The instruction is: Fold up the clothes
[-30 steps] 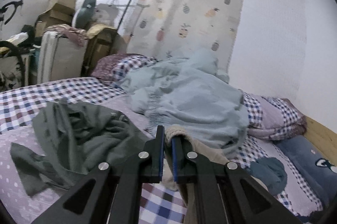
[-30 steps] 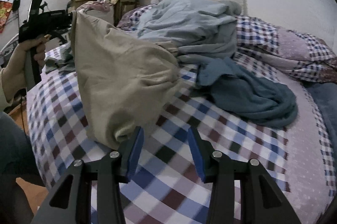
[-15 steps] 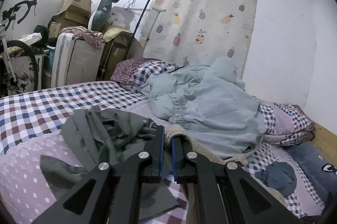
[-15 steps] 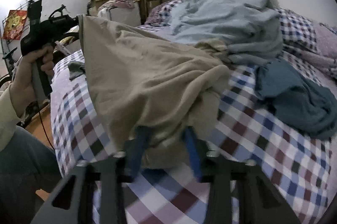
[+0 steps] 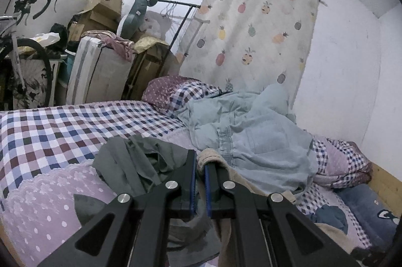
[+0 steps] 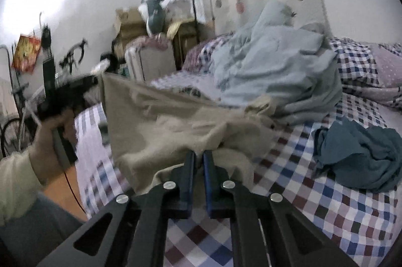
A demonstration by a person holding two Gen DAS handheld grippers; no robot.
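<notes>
A beige garment [image 6: 160, 121] hangs stretched above the checked bed [image 6: 326, 201]. My right gripper [image 6: 199, 161] is shut on its lower edge. In the right wrist view a hand holds the left gripper [image 6: 72, 91] up at the cloth's far corner. Seen from the left wrist, my left gripper [image 5: 199, 166] is shut on a bunched beige edge [image 5: 207, 156], and the rest of the cloth drops below the fingers. A dark green garment [image 5: 140, 161] lies crumpled just left of that gripper.
A pale blue jacket [image 5: 251, 131] is heaped at the bed's middle, a teal garment [image 6: 361, 156] lies at the right. Pillows [image 5: 341, 161] sit by the wall. Boxes [image 5: 100, 8], a suitcase [image 5: 98, 71] and a bicycle [image 5: 27, 58] crowd the floor on the left.
My right gripper moved forward onto the beige garment's lower edge and shut on it. The left gripper rose, lifting its corner higher above the bed.
</notes>
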